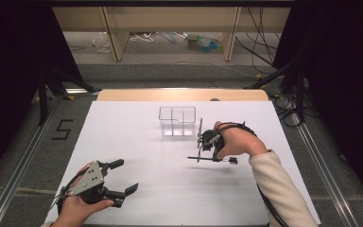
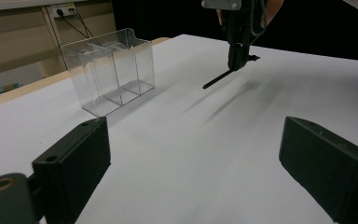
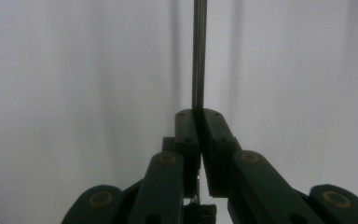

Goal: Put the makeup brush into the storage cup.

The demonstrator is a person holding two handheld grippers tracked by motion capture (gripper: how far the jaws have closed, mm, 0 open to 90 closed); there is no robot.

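Black and slender, a thin rod (image 1: 203,158) is held clamped between the closed jaws of the right gripper (image 1: 212,158) above the white table sheet (image 1: 137,137). In the high view the rod's long axis is seen to run roughly level across the table, its free end pointing toward the person's left and its gripped end lying by the right hand (image 1: 234,141). In the right gripper view the rod (image 3: 198,56) is shown running straight out from the pressed-together jaw tips, in line with the gripper's own axis. In the left gripper view the same rod (image 2: 219,80) is seen sloping down from the right gripper (image 2: 237,60), with a soft shadow cast on the sheet beneath it; contact with the sheet cannot be judged.

A clear plastic container (image 1: 177,121) is set on the sheet toward the far edge, just beyond and to the left of the right gripper and apart from the rod. It is divided by transparent walls into compartments, seen in the left gripper view (image 2: 109,70); nothing can be made out inside them.

The left gripper (image 1: 118,178) is held low near the person's edge of the table, well apart from the container and the rod. Its jaws are spread wide, with only bare sheet between them.
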